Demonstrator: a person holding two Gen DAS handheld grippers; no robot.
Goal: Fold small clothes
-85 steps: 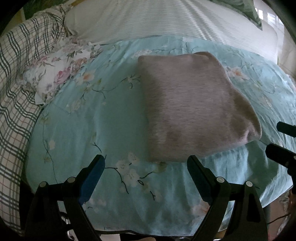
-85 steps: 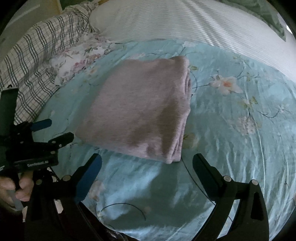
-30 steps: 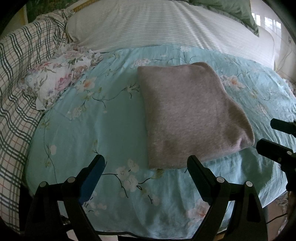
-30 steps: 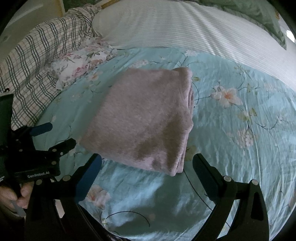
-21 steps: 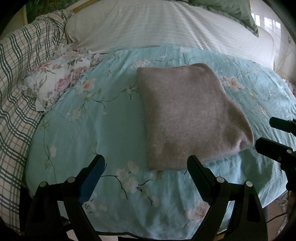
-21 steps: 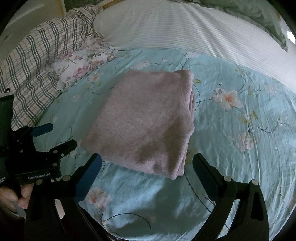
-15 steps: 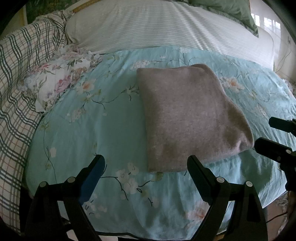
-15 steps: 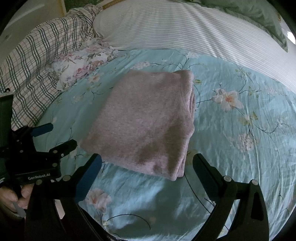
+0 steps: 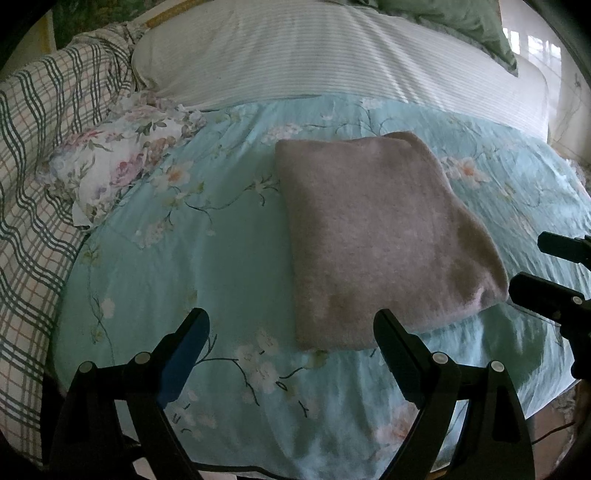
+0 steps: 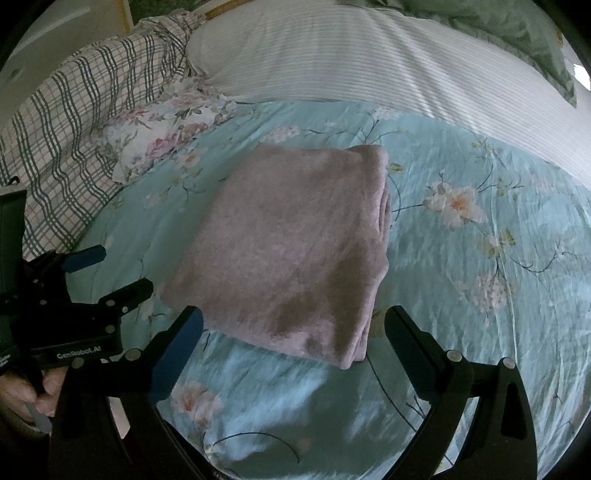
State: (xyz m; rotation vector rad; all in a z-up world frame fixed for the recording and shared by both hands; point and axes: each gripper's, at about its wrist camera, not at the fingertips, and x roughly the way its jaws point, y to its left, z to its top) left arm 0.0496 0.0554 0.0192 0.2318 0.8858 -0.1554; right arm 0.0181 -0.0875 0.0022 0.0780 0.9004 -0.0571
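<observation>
A pinkish-grey garment [image 9: 373,236] lies folded into a thick rectangle on the teal floral bedsheet [image 9: 207,266]. It also shows in the right wrist view [image 10: 295,251], with its stacked fold edges on the right side. My left gripper [image 9: 291,332] is open and empty, just short of the garment's near left corner. My right gripper [image 10: 293,325] is open and empty, just short of the garment's near edge. Each gripper shows in the other's view, the right one [image 9: 546,273] at the right edge and the left one [image 10: 107,273] at the left edge.
A small floral-print cloth [image 9: 114,162] lies bunched at the sheet's far left. A plaid blanket [image 9: 33,155] runs along the left. A white striped cover [image 9: 314,51] and a green pillow [image 9: 454,18] lie behind. The bed's near edge is just below both grippers.
Both grippers have drawn back slightly from the garment and stayed open. The garment has not moved.
</observation>
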